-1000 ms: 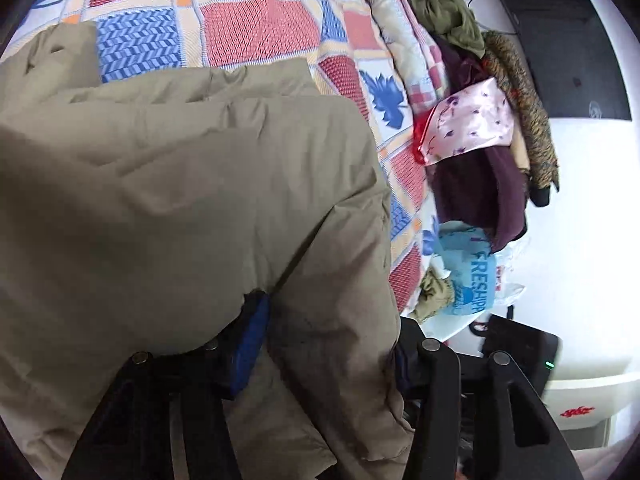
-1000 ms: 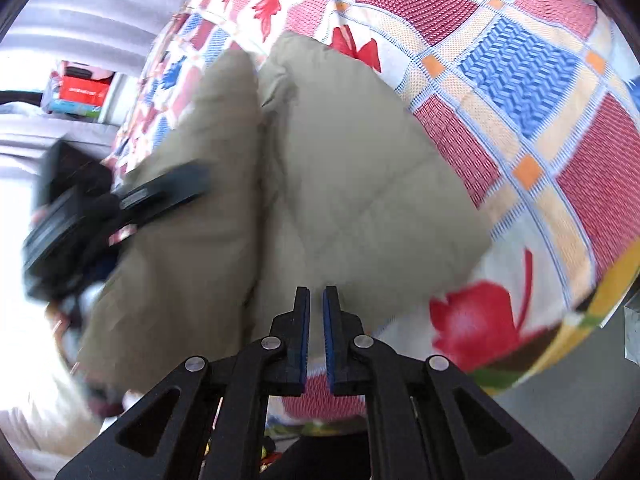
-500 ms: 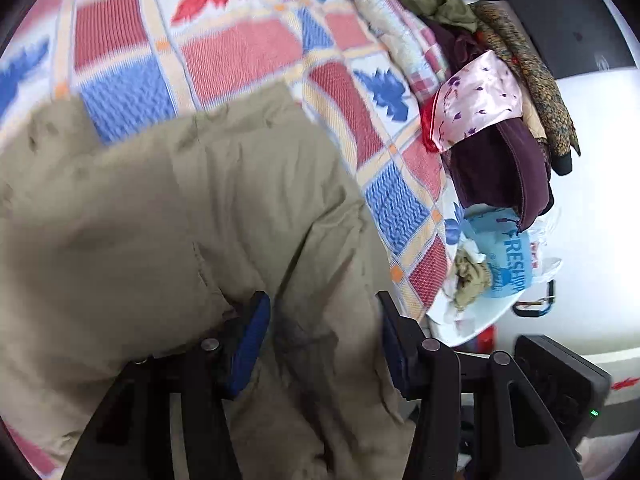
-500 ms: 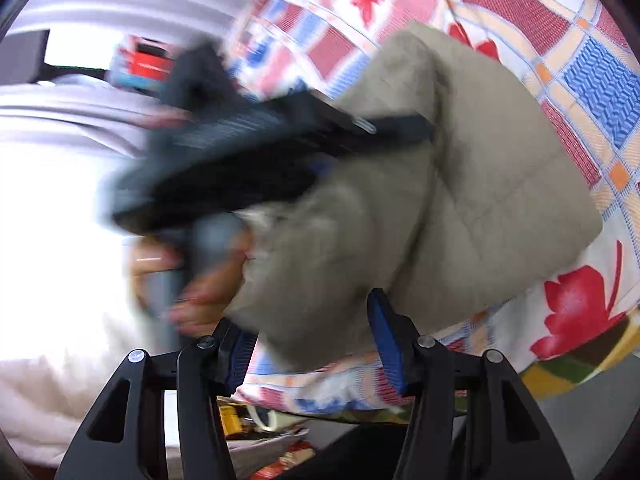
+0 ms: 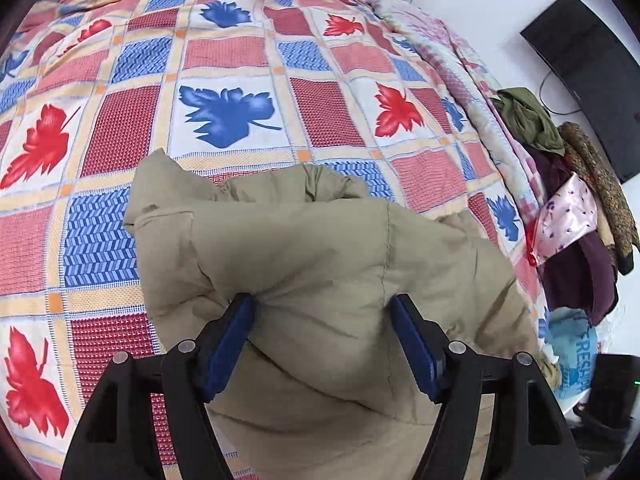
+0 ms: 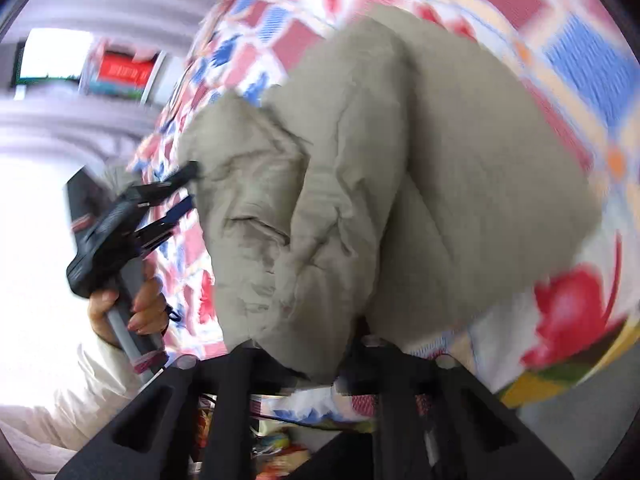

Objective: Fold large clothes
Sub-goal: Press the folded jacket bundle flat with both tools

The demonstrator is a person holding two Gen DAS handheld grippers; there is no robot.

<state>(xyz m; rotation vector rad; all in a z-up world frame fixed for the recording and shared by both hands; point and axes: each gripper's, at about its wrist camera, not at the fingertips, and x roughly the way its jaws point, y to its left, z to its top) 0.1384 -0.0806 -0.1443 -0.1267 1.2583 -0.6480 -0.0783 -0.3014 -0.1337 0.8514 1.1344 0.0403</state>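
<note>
Khaki padded jacket point(image 5: 320, 280) lies bunched on the leaf-print quilt point(image 5: 224, 80), at 6 o'clock in both views. Left gripper point(image 5: 320, 336) straddles a fold, its jaws opening, its 2 blue pads point(image 5: 412, 344) beside the cloth. Right gripper point(image 6: 316, 364) is blurred, jaws closing with jacket cloth between them. Piled clothes point(image 5: 568, 216) sit at 3 o'clock.

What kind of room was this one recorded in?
Most likely a bedroom. A bed takes up most of the view, covered by a patchwork leaf-print quilt, with a khaki padded jacket lying on it and a heap of loose clothes piled at its edge.
</note>
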